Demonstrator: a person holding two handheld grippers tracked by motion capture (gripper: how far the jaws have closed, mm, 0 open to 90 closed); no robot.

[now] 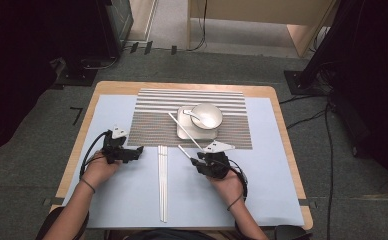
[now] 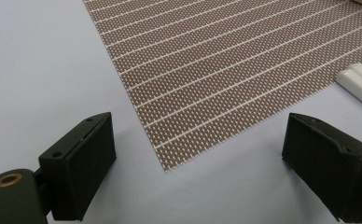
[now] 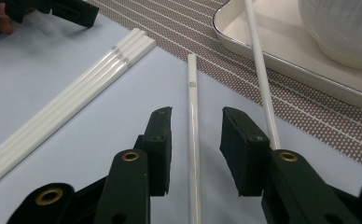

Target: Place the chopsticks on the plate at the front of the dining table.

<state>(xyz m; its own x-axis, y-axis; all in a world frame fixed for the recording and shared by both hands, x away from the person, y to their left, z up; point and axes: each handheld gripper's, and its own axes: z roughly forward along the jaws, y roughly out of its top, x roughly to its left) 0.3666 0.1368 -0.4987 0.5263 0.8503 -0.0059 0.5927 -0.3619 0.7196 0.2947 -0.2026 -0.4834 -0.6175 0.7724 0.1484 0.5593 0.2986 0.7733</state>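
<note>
Chopstick (image 3: 193, 121), white and thin, lies flat on the pale blue table cover (image 1: 132, 200), just in front of the striped placemat (image 1: 192, 120). It looks light, stiff and slippery, so it may roll or slide; pinching it near the middle seems best. Its long line points at the placemat's front edge. The right gripper (image 3: 195, 135) has its jaws spread around it, not yet pressing. The left gripper (image 2: 198, 154) waits by the placemat's corner, jaws wide apart and holding nothing.
</note>
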